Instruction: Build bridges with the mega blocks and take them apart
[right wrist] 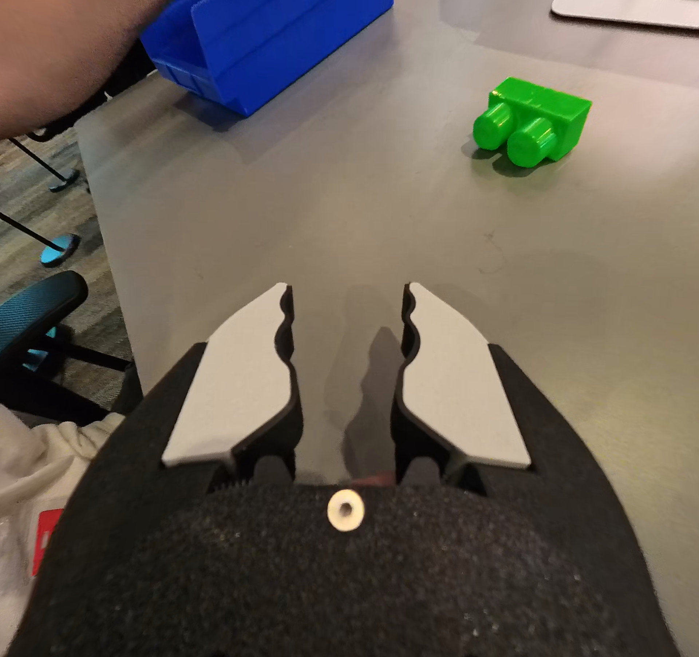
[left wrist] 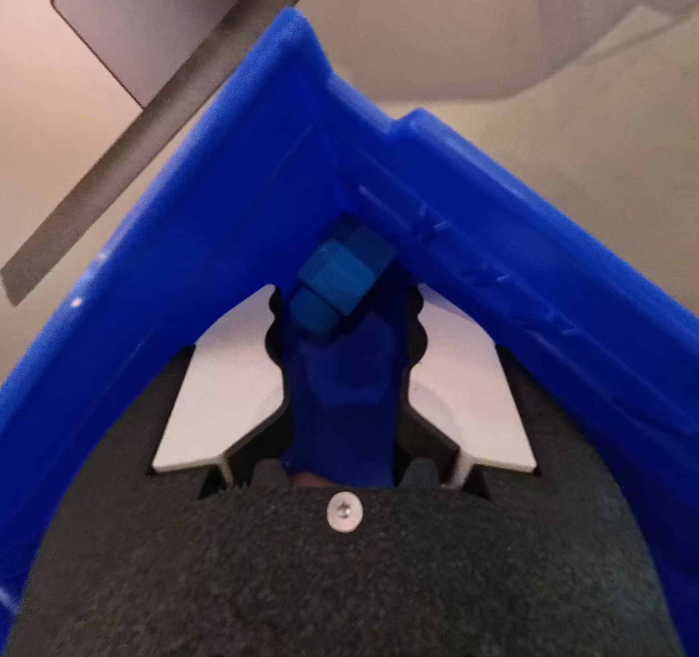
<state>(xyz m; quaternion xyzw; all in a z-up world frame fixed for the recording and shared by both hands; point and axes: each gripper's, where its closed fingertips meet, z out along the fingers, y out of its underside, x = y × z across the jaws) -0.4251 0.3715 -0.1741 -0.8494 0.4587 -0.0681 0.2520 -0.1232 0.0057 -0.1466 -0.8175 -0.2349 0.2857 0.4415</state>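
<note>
The left gripper [left wrist: 346, 321], nearest in its own view, reaches into a corner of the blue bin [left wrist: 227, 223], its jaws apart with a blue mega block [left wrist: 336, 279] lying just beyond the tips, tilted against the bin walls. It looks like a pick is starting. The risk is that the block is wedged in the corner: the jaws may close on a stud or an edge instead of flat sides, and the block could twist out, or the bin could drag along the table [right wrist: 340, 204]. The picture is blurred, so contact is unclear. The right gripper [right wrist: 348, 340] hovers over the table, jaws apart and empty. A green mega block [right wrist: 537, 117] lies on its side well ahead to the right; its round studs could let it roll if nudged.
</note>
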